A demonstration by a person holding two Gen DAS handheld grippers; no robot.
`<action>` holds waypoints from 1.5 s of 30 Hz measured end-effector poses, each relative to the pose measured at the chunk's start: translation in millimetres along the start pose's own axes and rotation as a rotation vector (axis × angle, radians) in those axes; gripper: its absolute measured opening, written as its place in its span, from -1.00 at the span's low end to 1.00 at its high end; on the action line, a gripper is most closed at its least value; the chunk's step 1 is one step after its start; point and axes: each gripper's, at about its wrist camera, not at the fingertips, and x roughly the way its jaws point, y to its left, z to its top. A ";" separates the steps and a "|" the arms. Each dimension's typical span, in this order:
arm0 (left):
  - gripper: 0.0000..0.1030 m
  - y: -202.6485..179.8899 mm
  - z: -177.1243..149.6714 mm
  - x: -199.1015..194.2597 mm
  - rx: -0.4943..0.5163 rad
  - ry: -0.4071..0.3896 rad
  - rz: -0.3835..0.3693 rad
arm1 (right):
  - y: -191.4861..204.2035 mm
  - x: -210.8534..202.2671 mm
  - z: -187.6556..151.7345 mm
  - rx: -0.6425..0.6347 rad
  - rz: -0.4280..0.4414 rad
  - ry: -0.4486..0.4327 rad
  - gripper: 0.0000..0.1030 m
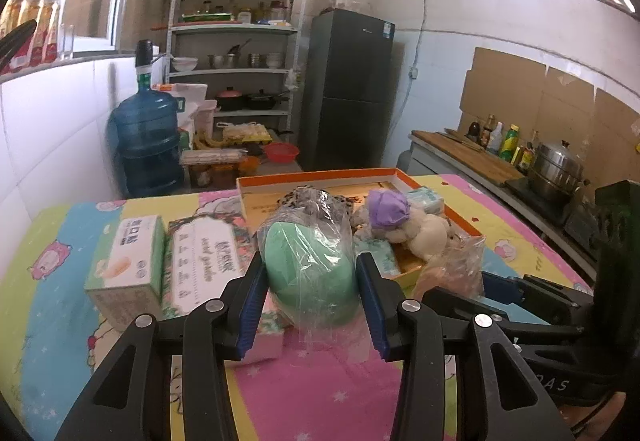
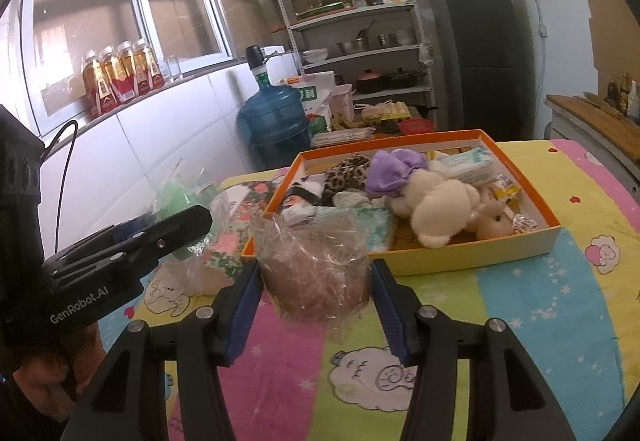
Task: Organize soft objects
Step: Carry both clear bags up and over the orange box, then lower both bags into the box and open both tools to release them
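Two tissue boxes sit left of the left gripper, orange tray of plush toys just beyond. Left jaws clamp the green roll in clear wrap. Right gripper jaws flank the brown roll, also wrapped, beside the tray; contact unclear.

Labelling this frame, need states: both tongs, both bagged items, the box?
left tongs: closed on green item
green item: bagged, gripped
right tongs: around brown item, contact unclear
brown item: bagged, between fingers
box: lidless, holding soft things
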 end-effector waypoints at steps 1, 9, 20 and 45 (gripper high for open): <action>-0.11 -1.3 0.8 2.2 0.001 0.002 -0.002 | -2.3 -0.3 1.2 0.000 -0.004 -0.002 0.06; -0.11 -18.7 14.2 22.2 0.017 0.009 -0.004 | -27.7 -5.2 8.8 0.021 -0.026 -0.020 0.06; -0.11 -35.1 36.1 53.7 0.012 0.001 0.005 | -65.0 -8.8 27.5 0.031 -0.063 -0.055 0.06; -0.11 -39.6 62.0 131.5 -0.052 0.051 0.051 | -152.6 35.4 65.9 0.037 -0.181 -0.018 0.07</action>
